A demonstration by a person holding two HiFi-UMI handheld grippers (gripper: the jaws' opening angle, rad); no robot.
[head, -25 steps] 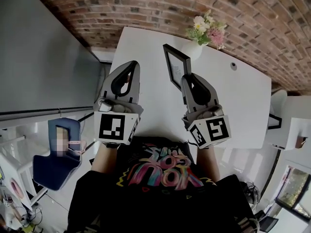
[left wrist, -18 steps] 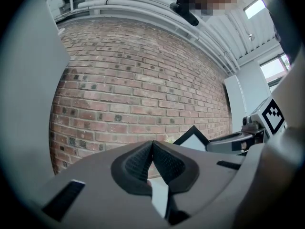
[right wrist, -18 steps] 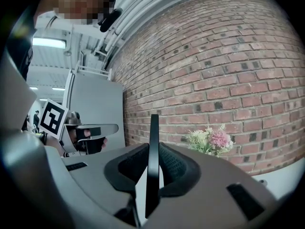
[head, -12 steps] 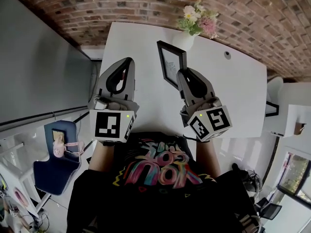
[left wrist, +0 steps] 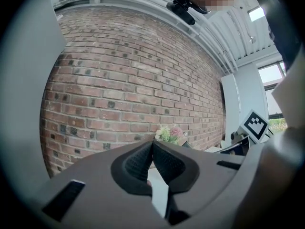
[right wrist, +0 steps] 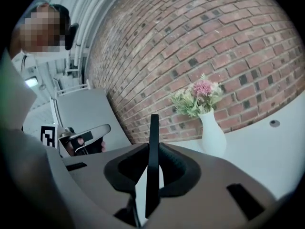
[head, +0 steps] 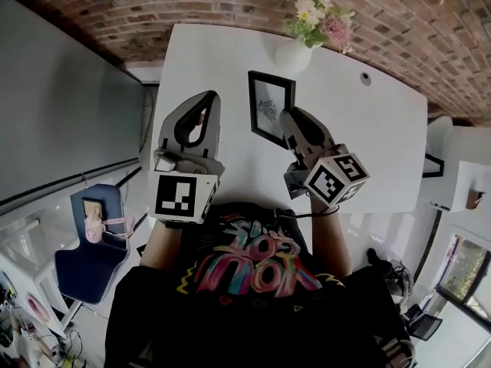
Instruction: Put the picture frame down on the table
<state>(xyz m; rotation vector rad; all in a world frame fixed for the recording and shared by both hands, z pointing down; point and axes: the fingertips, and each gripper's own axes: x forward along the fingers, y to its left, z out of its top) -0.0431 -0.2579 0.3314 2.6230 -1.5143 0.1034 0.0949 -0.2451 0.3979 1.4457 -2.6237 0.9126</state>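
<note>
The right tongs (head: pixel 289 118) were clamped on one edge of the black rectangular picture frame (head: pixel 270 106), holding it tilted over the white worktop (head: pixel 383 136) at upper centre, probably ready to lay flat. The left tongs (head: pixel 205 100), pressed together and empty, waited at centre left.
</note>
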